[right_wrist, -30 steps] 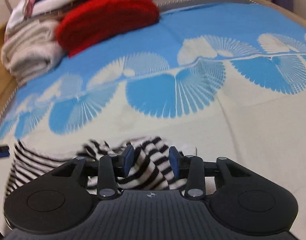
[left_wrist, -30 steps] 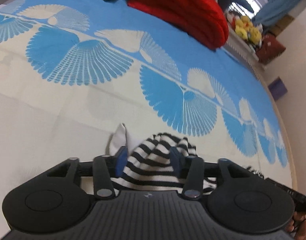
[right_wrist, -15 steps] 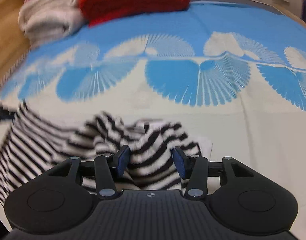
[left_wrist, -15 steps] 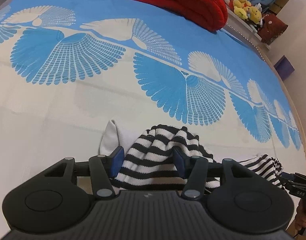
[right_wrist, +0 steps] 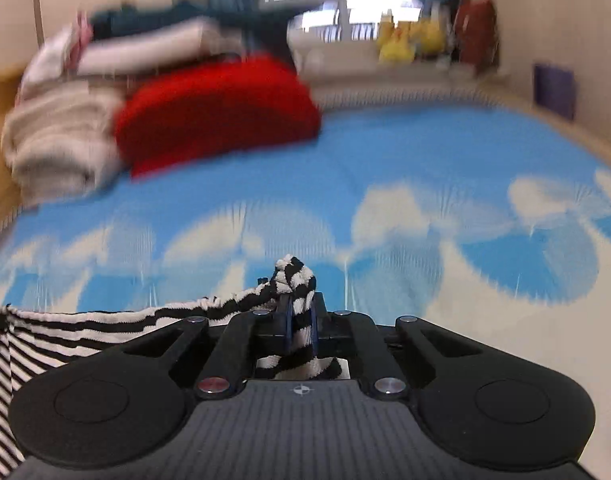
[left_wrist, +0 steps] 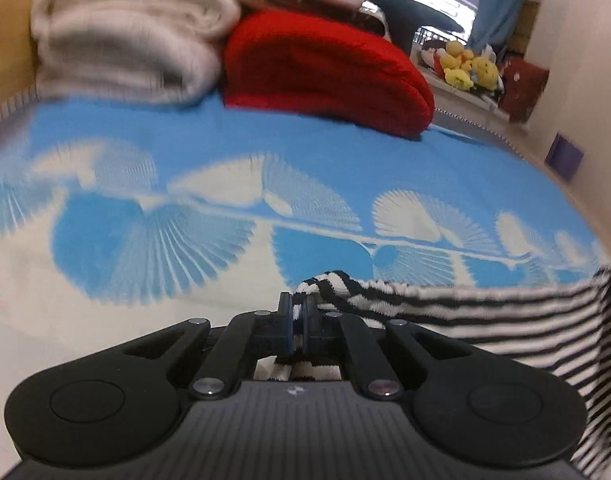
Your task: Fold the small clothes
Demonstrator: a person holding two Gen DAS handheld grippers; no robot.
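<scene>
Left hand-held gripper (left_wrist: 296, 322) & right hand-held gripper (right_wrist: 300, 322) had just closed, each clenched on the black-and-white striped knit garment (left_wrist: 485, 320), stretched betw. them above the blue fan-patterned bedspread (left_wrist: 345, 168).

Motion blur is smearing the folded pile (right_wrist: 61, 152) at ten o'clock in the right wrist view. The striped garment (left_wrist: 525, 332) is running off the left view's edge at four o'clock, its shape unreadable.

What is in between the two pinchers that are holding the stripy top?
Only the striped garment itself, stretched from the left gripper toward the right gripper; both wrist views show it.
</scene>
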